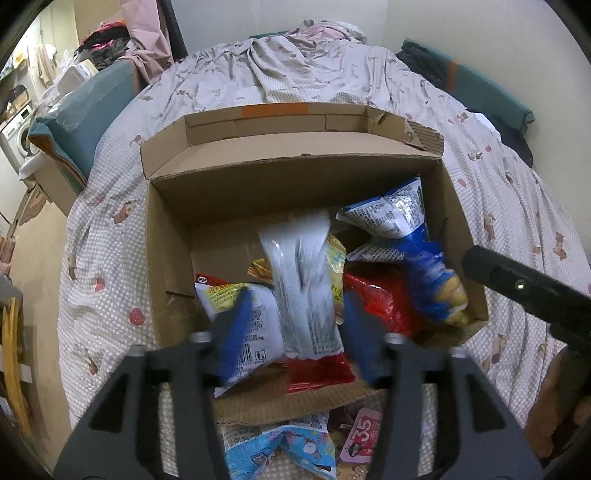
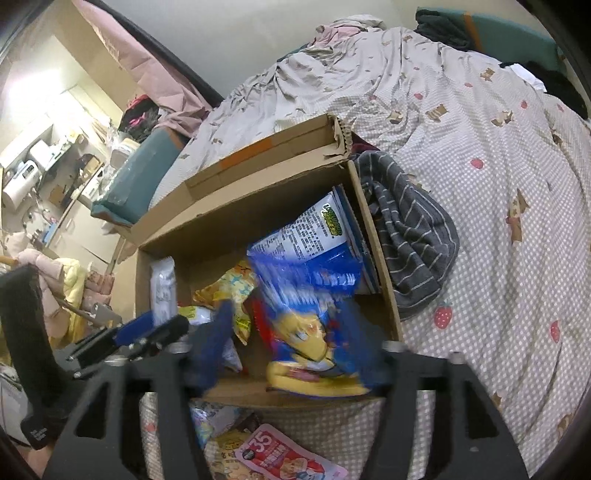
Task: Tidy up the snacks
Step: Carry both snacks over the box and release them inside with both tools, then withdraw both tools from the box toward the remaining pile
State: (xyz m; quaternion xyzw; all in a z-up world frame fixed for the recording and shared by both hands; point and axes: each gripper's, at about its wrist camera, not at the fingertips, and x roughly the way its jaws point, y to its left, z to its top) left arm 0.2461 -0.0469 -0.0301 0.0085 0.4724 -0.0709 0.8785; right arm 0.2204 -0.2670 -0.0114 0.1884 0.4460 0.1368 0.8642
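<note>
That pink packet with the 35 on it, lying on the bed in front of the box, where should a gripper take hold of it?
Judging by its pose, grip the pink packet by its thin upper edge, coming from above. It lies flat on the bedspread in front of the cardboard box, so pinching across the flat face would not work. Other packets crowd its left side.

Patterned bed, white walls

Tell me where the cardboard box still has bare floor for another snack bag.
Bare floor shows in the cardboard box at its far-left corner, between the left wall and the white packet. The middle and right are crowded: red bag and blue chip bag piled against the right wall. More packets lie on the bed before the box.
</note>
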